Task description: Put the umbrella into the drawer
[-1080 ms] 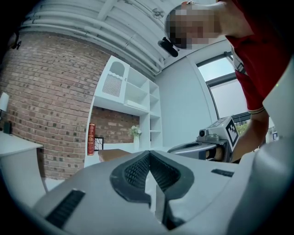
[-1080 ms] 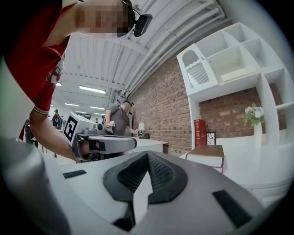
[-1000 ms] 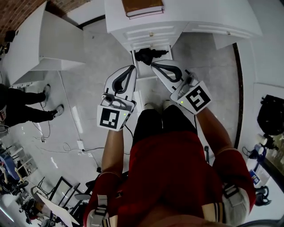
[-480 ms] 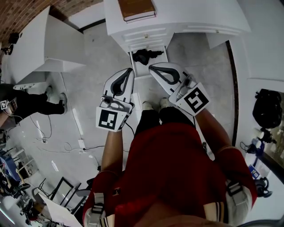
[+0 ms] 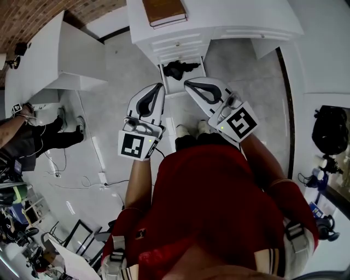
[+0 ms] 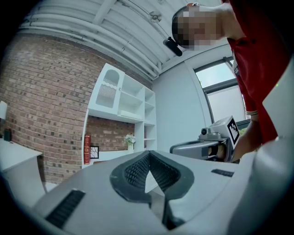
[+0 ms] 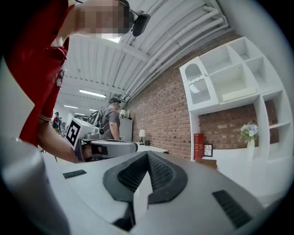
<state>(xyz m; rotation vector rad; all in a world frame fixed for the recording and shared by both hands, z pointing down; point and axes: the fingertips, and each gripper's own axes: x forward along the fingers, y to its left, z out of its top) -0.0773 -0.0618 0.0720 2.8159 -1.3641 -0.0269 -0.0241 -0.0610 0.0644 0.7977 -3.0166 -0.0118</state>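
Drop-off looks finished at the white cabinet (image 5: 229,19)

Its lowest drawer (image 5: 186,89) stands open. Over the last second the left claw (image 5: 161,86) and right claw (image 5: 186,82) have lifted away from it, both pinched shut on nothing, so only closing the drawer seems to remain. The umbrella (image 5: 180,69), a black, crumpled folded bundle, lies inside the drawer.

A brown book (image 5: 163,11) lies on the white tabletop (image 5: 240,19) at 12 o'clock. A brick wall (image 5: 33,22) is at 11 o'clock. A person (image 5: 30,136) stands at 9 o'clock. A black bag (image 5: 331,131) sits at 3 o'clock.
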